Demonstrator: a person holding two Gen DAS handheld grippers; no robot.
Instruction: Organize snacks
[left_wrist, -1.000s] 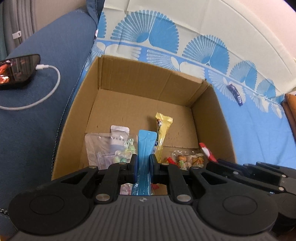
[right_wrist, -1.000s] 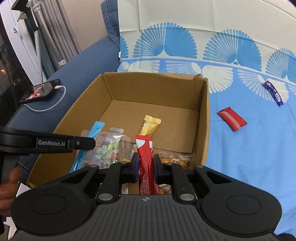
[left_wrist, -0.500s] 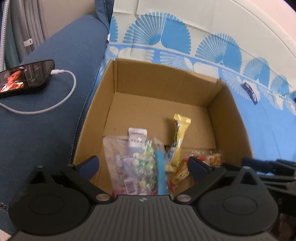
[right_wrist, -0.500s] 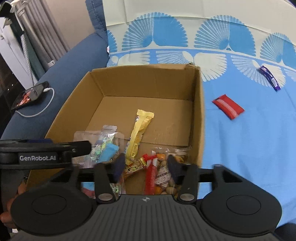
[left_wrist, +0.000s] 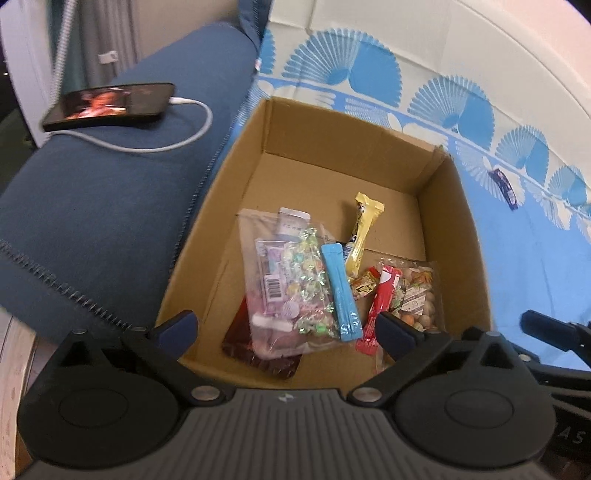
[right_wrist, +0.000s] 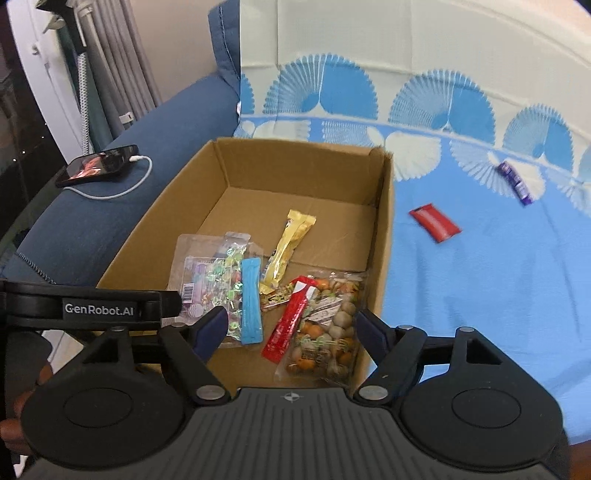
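An open cardboard box (left_wrist: 454, 236) (right_wrist: 384, 236) sits on a blue patterned sheet. Inside lie a blue stick pack (left_wrist: 340, 291) (right_wrist: 250, 301), a red stick pack (left_wrist: 382, 306) (right_wrist: 293, 317), a yellow bar (left_wrist: 364, 225) (right_wrist: 291, 243), a clear bag of wrapped sweets (left_wrist: 288, 280) (right_wrist: 212, 280) and a bag of mixed nuts (left_wrist: 417, 295) (right_wrist: 328, 332). My left gripper (left_wrist: 286, 325) is open above the box's near edge, nothing between its fingers. My right gripper (right_wrist: 290, 328) hangs above the red stick and nuts, jaws still opening, pads touching nothing.
On the sheet right of the box lie a red packet (right_wrist: 436, 221) and a purple bar (right_wrist: 515, 182) (left_wrist: 502, 184). A phone (left_wrist: 110, 103) (right_wrist: 98, 170) on a white cable rests on the blue sofa arm at left. A hand (right_wrist: 22, 402) holds the left gripper.
Both grippers have opened and let go: the blue stick from the left and the red stick from the right now lie in the box. Both grippers have pulled back and up.
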